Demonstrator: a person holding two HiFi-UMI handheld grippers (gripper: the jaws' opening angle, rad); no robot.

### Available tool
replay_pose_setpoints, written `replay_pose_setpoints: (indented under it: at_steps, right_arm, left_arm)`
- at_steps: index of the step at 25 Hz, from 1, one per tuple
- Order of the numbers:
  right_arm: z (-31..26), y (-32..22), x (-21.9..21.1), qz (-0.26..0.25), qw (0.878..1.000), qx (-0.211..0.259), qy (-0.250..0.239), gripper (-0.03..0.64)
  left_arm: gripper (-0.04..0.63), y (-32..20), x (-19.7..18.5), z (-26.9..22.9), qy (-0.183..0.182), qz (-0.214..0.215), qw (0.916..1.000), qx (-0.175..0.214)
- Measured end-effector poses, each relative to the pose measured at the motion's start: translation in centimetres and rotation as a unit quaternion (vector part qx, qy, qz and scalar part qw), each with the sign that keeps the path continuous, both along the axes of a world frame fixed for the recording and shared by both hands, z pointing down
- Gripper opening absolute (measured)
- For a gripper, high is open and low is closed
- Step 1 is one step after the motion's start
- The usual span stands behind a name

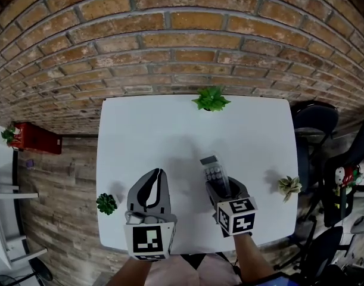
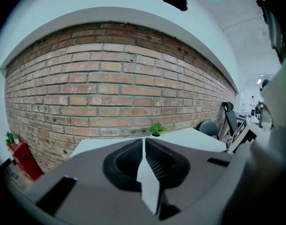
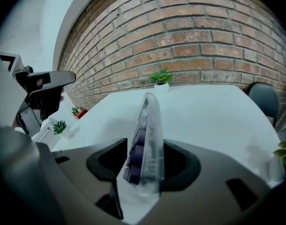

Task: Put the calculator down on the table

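Note:
A clear-cased calculator [image 1: 214,170] with dark keys stands on its long edge between the jaws of my right gripper [image 1: 221,188], its far end out over the white table [image 1: 140,130]. In the right gripper view the calculator [image 3: 145,139] leans in the gap of the right gripper [image 3: 145,145]. Its keyed face stands clear of the left jaw, so the jaws are open around it. My left gripper [image 1: 159,173] hovers to the left over the table, jaws shut and empty. In its own view the left gripper [image 2: 143,141] shows its tips meeting.
A small potted plant [image 1: 210,99] sits at the table's far edge, another [image 1: 106,203] at the near left edge, a pale one [image 1: 288,186] at the right edge. Dark office chairs [image 1: 316,121] stand right of the table. A brick wall [image 1: 182,34] lies beyond.

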State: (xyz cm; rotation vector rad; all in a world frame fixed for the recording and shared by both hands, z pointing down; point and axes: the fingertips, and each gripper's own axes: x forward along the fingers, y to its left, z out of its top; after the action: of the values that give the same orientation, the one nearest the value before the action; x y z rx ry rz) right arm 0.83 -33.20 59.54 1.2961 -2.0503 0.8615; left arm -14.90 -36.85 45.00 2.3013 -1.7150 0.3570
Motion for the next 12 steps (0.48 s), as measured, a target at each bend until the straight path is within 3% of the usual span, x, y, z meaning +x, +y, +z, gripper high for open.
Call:
replay_pose_setpoints:
  at_steps: [6,12]
  right_arm:
    - [0.7,0.7,0.7,-0.004,0.999,-0.020,0.025,0.310]
    - [0.5,1.3,1.8,0.002,0.999,-0.027,0.031,0.345]
  left_arm:
    - [0.025,0.3,0.3,-0.5,-0.001,0.004,1.0000,0.006]
    - [0.023,0.8,0.8,-1.3,0.001,0.006,0.9999,0.014]
